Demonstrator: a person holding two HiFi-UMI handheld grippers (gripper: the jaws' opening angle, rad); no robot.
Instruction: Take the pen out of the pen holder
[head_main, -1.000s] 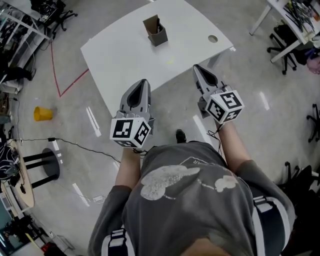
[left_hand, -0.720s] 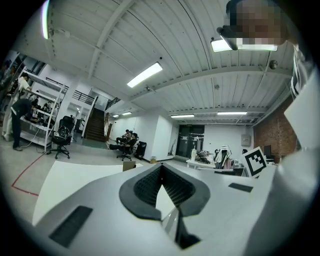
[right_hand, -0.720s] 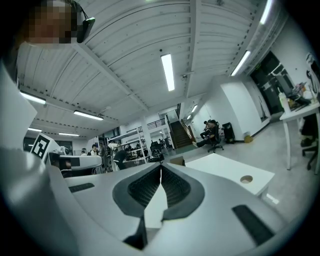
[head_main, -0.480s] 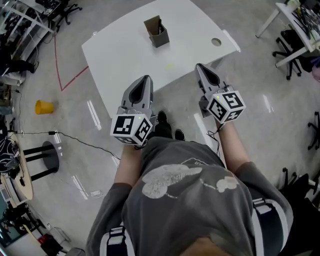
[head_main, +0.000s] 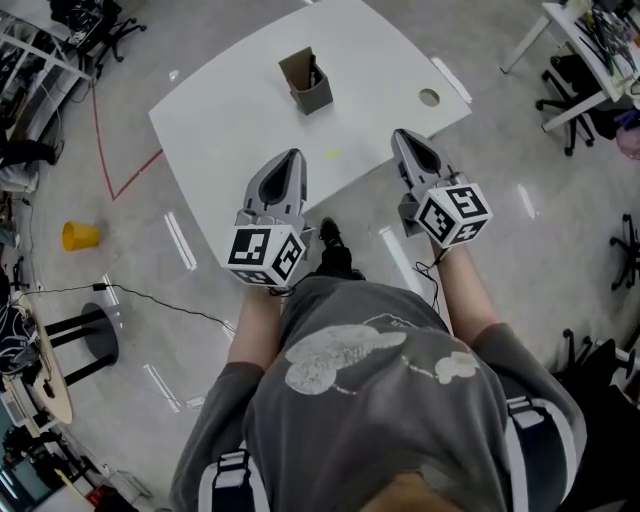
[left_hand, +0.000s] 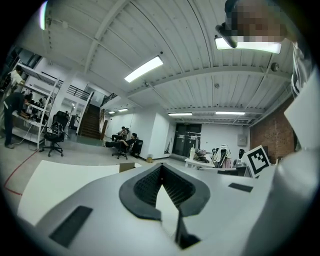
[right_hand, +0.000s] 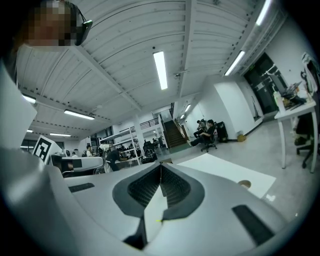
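A brown and grey pen holder (head_main: 306, 82) stands upright on the white table (head_main: 230, 120), with a dark pen (head_main: 313, 73) sticking out of it. My left gripper (head_main: 290, 160) hangs over the table's near edge, jaws shut and empty. My right gripper (head_main: 402, 140) is level with it at the right, also shut with nothing between the jaws. Both point toward the table, well short of the holder. In the left gripper view the left gripper (left_hand: 161, 166) shows the jaw tips meeting; the holder's top (left_hand: 127, 167) peeks over them. The right gripper (right_hand: 161, 165) looks the same.
The table has a round cable hole (head_main: 429, 97) near its right corner. A yellow cone (head_main: 80, 235) and a round stool (head_main: 85, 340) stand on the floor at the left. Desks and office chairs (head_main: 580, 85) line the right. People sit and stand far off.
Both grippers have moved forward, closer to the table, and now hang at its near edge. The holder sits slightly nearer in view. The jaws stayed shut.
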